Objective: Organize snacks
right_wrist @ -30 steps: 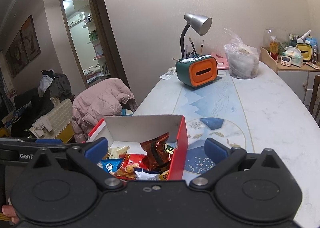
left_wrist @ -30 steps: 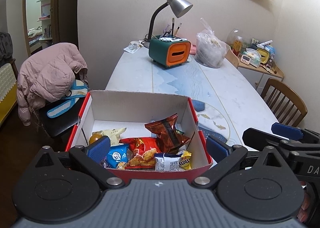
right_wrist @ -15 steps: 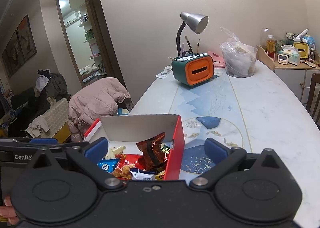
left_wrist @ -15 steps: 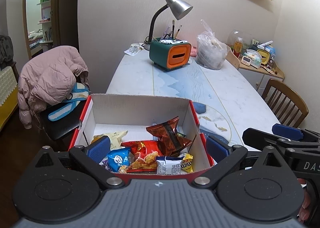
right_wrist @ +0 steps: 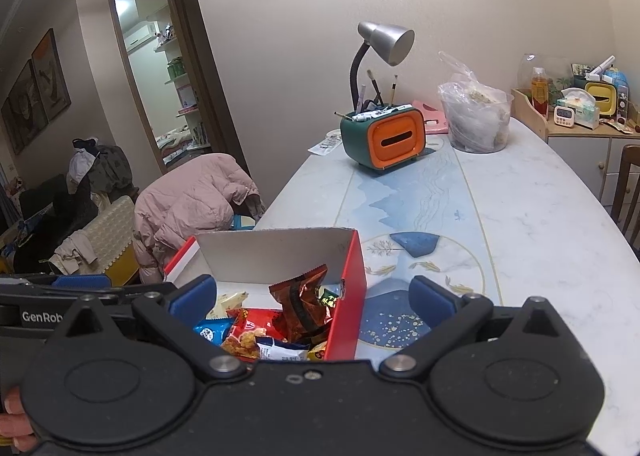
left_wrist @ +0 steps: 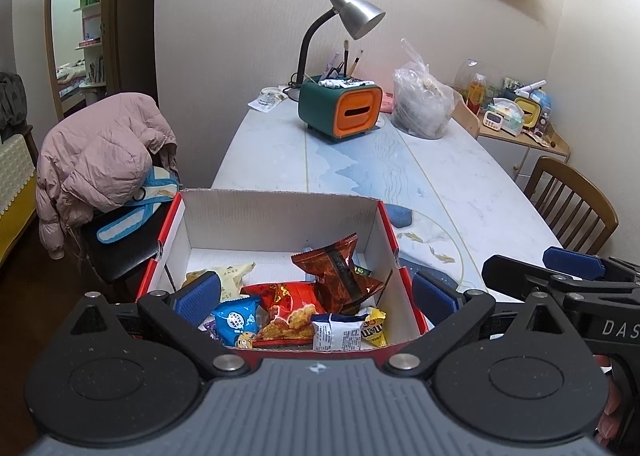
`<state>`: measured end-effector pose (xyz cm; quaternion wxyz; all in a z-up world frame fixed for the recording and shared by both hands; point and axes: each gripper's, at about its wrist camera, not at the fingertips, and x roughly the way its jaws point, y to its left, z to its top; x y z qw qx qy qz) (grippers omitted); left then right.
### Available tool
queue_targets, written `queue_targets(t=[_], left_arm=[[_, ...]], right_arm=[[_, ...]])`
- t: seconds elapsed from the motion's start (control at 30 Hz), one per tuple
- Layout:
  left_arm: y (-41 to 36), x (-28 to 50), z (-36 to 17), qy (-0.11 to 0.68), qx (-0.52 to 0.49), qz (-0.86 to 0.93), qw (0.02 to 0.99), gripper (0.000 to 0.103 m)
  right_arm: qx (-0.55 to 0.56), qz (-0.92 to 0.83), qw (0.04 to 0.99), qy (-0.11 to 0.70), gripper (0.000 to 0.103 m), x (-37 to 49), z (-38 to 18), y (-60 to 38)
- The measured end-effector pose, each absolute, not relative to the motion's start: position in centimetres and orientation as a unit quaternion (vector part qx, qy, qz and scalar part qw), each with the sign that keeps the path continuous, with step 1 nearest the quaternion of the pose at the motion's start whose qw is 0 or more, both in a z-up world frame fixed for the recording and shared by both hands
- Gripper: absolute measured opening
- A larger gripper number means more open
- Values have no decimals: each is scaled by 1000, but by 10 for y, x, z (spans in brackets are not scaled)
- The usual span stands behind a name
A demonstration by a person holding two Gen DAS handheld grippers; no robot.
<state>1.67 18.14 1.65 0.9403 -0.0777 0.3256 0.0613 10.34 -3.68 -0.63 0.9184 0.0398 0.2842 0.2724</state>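
A red cardboard box with a white inside stands at the near left end of the table; it also shows in the right wrist view. It holds several snack packets: a brown-red foil pack, a red fried-snack bag, a blue packet, a yellow candy pack and a pale packet. My left gripper is open and empty above the box's near side. My right gripper is open and empty, over the box's right wall.
A green and orange tissue box, a desk lamp and a clear plastic bag stand at the table's far end. A chair with a pink jacket is at the left. A wooden chair is at the right.
Both grippers have pulled back and risen slightly, so the box and table look a little farther away. The snacks have not moved.
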Motion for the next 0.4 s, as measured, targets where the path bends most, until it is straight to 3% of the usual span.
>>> queue_targets(t=[0.4], left_arm=[[157,25,13,332,-77,54,939,102]], right_arm=[[41,267,918,290,103,109,-10,-53]])
